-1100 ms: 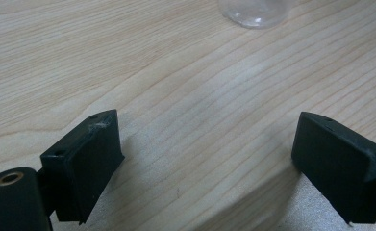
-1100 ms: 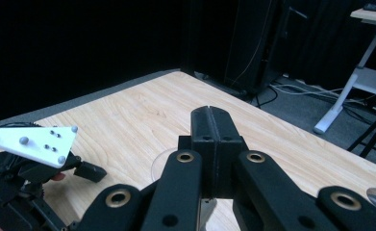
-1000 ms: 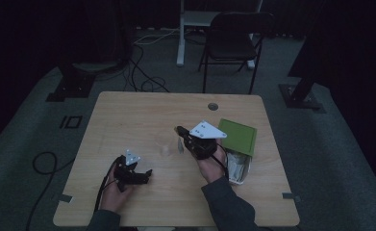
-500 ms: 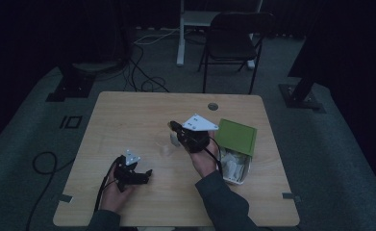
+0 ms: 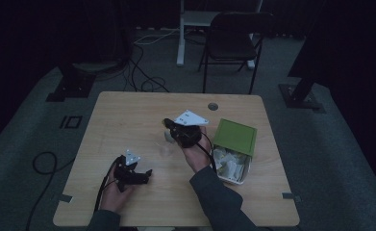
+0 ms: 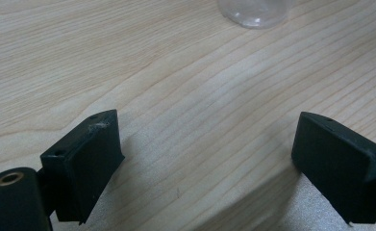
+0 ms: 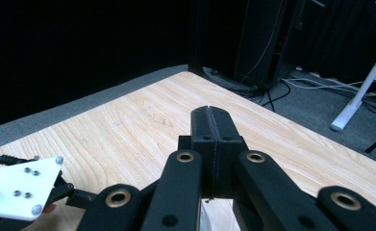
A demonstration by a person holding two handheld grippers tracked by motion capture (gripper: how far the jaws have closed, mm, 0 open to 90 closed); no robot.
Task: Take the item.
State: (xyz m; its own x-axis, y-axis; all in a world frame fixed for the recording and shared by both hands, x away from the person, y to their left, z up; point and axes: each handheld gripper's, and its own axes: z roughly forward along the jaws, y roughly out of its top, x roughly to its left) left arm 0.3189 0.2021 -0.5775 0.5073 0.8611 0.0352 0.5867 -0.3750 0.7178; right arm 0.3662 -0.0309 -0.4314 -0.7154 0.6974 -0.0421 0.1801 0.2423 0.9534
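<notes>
Left gripper (image 5: 144,174) low over the near left part of the wooden table (image 5: 128,115), jaws spread wide, nothing between them. A clear cup (image 6: 255,12) stands just beyond it. Right gripper (image 7: 209,126) raised near table centre, jaws pressed together; something pale shows at its tip in the high view, possibly pinched, too dim to tell. To its right, a white box (image 5: 231,166) of pale packets, green lid (image 5: 235,137) tilted open.
</notes>
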